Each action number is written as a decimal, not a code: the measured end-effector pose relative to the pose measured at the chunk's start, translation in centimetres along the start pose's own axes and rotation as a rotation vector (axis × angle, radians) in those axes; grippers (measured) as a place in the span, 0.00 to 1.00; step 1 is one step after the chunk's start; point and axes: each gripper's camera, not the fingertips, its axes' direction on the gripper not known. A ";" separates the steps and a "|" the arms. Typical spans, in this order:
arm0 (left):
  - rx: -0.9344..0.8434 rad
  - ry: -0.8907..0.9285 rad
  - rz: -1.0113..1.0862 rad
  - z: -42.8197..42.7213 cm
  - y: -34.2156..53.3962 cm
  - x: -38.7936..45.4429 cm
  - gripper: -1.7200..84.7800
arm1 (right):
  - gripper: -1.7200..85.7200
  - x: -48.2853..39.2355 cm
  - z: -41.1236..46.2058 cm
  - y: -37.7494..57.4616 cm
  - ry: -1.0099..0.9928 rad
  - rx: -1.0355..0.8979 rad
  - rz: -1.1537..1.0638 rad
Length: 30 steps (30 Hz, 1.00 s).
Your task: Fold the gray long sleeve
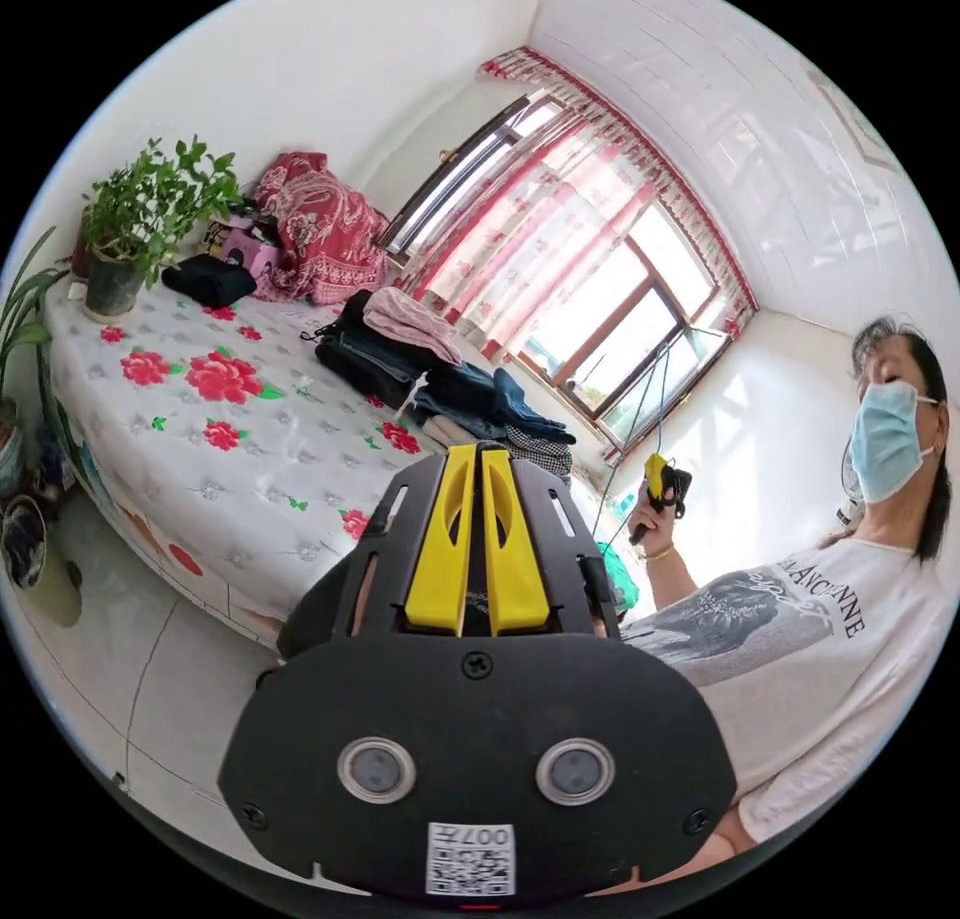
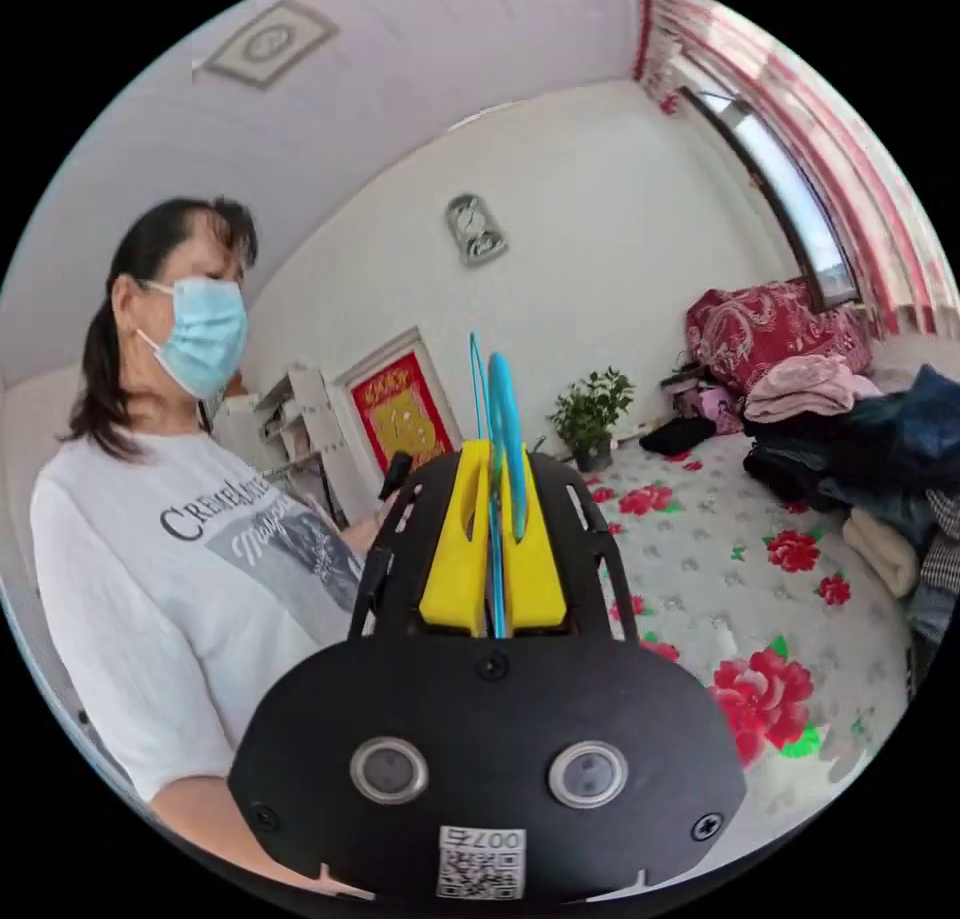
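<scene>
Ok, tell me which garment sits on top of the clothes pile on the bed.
The pink garment lies highest on the pile, over the black and dark blue clothes beneath it.

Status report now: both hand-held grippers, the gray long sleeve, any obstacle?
Left hand-held gripper shut, empty. Right hand-held gripper shut on blue cable. Gray long sleeve not identified; clothes pile on bed.

bedspread (image 1: 220, 429): white, red flowers | curtain (image 1: 560, 229): red-patterned, perhaps floral | mask (image 2: 205, 334): blue

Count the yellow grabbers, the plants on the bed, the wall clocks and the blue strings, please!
Grippers: 2, the left gripper and the right gripper
Potted plant: 1
Wall clock: 1
Blue cord: 1
Total: 5
</scene>
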 end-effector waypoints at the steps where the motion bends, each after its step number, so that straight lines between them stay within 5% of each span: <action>1: -0.015 0.005 -0.001 0.8 -0.7 -0.6 0.01 | 0.01 0.7 -1.4 0.1 0.054 0.063 0.033; 4: -0.096 0.009 0.054 5.3 -4.5 -1.9 0.01 | 0.02 3.2 -6.5 0.1 0.458 0.122 0.177; 6: -0.188 -0.041 0.101 8.7 -7.5 -3.0 0.01 | 0.03 5.7 -9.2 0.6 0.907 -0.004 0.336; 9: -0.270 -0.070 0.109 12.1 -10.8 -5.5 0.01 | 0.09 9.9 -12.4 3.3 1.296 -0.184 0.578; 13: -0.291 -0.030 0.070 14.5 -14.2 -8.9 0.01 | 0.13 12.1 -14.4 7.1 1.424 -0.316 0.815; 20: -0.370 0.033 0.022 18.7 -20.0 -14.6 0.01 | 0.11 11.4 -12.7 8.2 1.527 -0.321 0.856; 27: -0.429 0.041 0.044 21.1 -24.7 -18.1 0.01 | 0.11 7.6 -14.1 3.7 1.920 -0.297 0.816; 30: -0.446 0.065 0.030 22.1 -26.3 -19.9 0.01 | 0.10 9.2 -15.4 2.7 1.859 -0.374 0.848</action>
